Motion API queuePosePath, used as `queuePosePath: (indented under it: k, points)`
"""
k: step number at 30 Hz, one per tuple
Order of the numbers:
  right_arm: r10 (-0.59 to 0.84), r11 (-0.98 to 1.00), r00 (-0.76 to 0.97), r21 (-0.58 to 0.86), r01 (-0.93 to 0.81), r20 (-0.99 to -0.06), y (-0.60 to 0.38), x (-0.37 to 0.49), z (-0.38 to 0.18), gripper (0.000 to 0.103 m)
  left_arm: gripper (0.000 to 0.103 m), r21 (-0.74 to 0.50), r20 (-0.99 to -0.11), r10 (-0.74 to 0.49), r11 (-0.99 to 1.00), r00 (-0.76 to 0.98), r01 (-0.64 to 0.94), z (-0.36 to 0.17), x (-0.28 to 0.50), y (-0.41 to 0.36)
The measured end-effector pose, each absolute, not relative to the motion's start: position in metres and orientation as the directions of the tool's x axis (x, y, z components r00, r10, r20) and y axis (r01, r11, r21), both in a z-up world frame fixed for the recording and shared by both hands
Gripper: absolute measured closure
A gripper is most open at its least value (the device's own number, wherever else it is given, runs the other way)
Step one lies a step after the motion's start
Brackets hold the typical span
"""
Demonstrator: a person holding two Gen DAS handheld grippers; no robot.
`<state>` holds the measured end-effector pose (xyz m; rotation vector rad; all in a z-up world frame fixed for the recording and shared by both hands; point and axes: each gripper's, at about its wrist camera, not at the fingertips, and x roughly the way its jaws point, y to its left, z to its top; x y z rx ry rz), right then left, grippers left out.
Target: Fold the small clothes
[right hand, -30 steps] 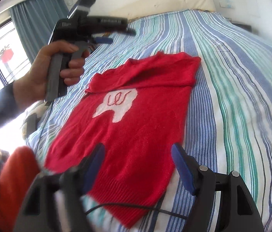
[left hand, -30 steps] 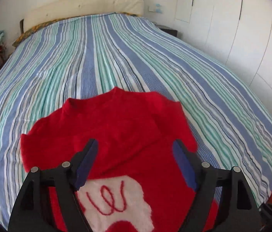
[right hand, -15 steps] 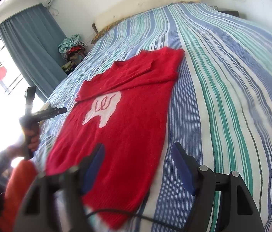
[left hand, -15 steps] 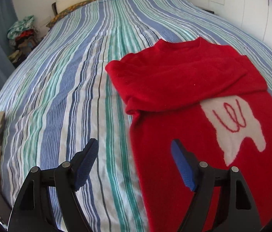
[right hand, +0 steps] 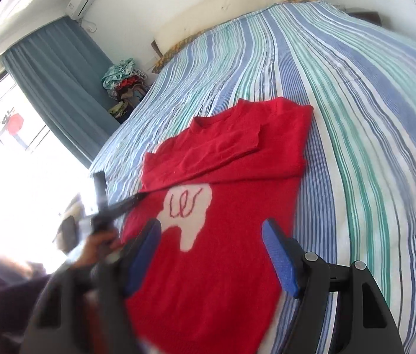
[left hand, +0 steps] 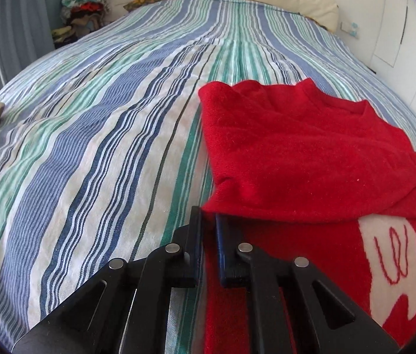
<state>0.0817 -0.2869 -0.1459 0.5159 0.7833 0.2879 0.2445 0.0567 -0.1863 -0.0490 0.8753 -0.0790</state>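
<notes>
On the striped bed [left hand: 95, 153], my left gripper [left hand: 208, 221] pinches the red sweater [left hand: 311, 153] at its side edge while my right gripper [right hand: 210, 233] hangs spread above it; advise lifting both sides evenly to avoid skewing the fold.

A red knit sweater [right hand: 231, 265] lies flat on the striped bed [right hand: 370, 112], front up, neckline toward the headboard. A white patch [right hand: 188, 215] on the chest carries a looping red scribble. Both sleeves [right hand: 222, 150] are folded across the upper chest, 1 lying over the other, covering the top edge of the patch. The hem end nearest the right camera is blurred. The body is smooth, with slight rumpling at the shoulders.
</notes>
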Motion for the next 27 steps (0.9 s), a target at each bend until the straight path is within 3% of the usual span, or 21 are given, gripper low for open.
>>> queuePosePath:
  k: [3, 5, 10, 11, 13, 16, 19, 21, 23, 25, 26, 27]
  points:
    - [0.495, 0.733, 0.638, 0.678, 0.057, -0.589, -0.309, 0.159, -0.165, 0.041, 0.095, -0.092, -0.765, -0.104, 0.994, 0.636, 0.052, -0.189, 0.245, 0.058]
    - [0.491, 0.7, 0.619, 0.701, 0.138, -0.612, -0.318, 0.199, -0.184, 0.053, 0.095, -0.106, -0.766, -0.114, 0.993, 0.632, 0.052, -0.191, 0.246, 0.059]
    - [0.509, 0.605, 0.558, 0.734, 0.31, -0.655, -0.317, 0.25, -0.229, 0.056, 0.094, -0.138, -0.762, -0.139, 0.989, 0.632, 0.052, -0.193, 0.246, 0.064]
    - [0.502, 0.602, 0.554, 0.728, 0.328, -0.664, -0.315, 0.254, -0.235, 0.073, 0.094, -0.144, -0.762, -0.143, 0.988, 0.632, 0.051, -0.193, 0.246, 0.065]
    - [0.478, 0.636, 0.559, 0.706, 0.312, -0.677, -0.308, 0.262, -0.233, 0.098, 0.093, -0.157, -0.76, -0.152, 0.986, 0.632, 0.049, -0.194, 0.246, 0.067]
    - [0.376, 0.733, 0.644, 0.639, 0.233, -0.666, -0.308, 0.253, -0.202, 0.098, 0.093, -0.164, -0.757, -0.157, 0.985, 0.634, 0.049, -0.194, 0.246, 0.068]
    - [0.308, 0.794, 0.596, 0.545, 0.268, -0.742, -0.309, 0.253, -0.207, 0.098, 0.093, -0.159, -0.758, -0.153, 0.986, 0.634, 0.048, -0.194, 0.247, 0.067]
    - [0.301, 0.819, 0.539, 0.502, 0.276, -0.787, -0.303, 0.257, -0.219, 0.092, 0.092, -0.17, -0.759, -0.159, 0.985, 0.632, 0.044, -0.19, 0.245, 0.069]
    - [0.28, 0.83, 0.552, 0.487, 0.272, -0.785, -0.301, 0.252, -0.218, 0.083, 0.09, -0.202, -0.753, -0.173, 0.979, 0.635, 0.027, -0.182, 0.24, 0.079]
    - [0.251, 0.847, 0.572, 0.463, 0.262, -0.781, -0.302, 0.243, -0.21, 0.056, 0.093, -0.208, -0.744, -0.149, 0.978, 0.652, -0.015, -0.173, 0.229, 0.094]
    - [0.235, 0.858, 0.585, 0.448, 0.251, -0.777, -0.303, 0.238, -0.204, 0.049, 0.094, -0.218, -0.738, -0.153, 0.976, 0.657, -0.017, -0.169, 0.222, 0.101]
    - [0.226, 0.87, 0.601, 0.436, 0.229, -0.767, -0.304, 0.232, -0.197, 0.048, 0.094, -0.219, -0.735, -0.158, 0.976, 0.66, -0.011, -0.165, 0.214, 0.106]
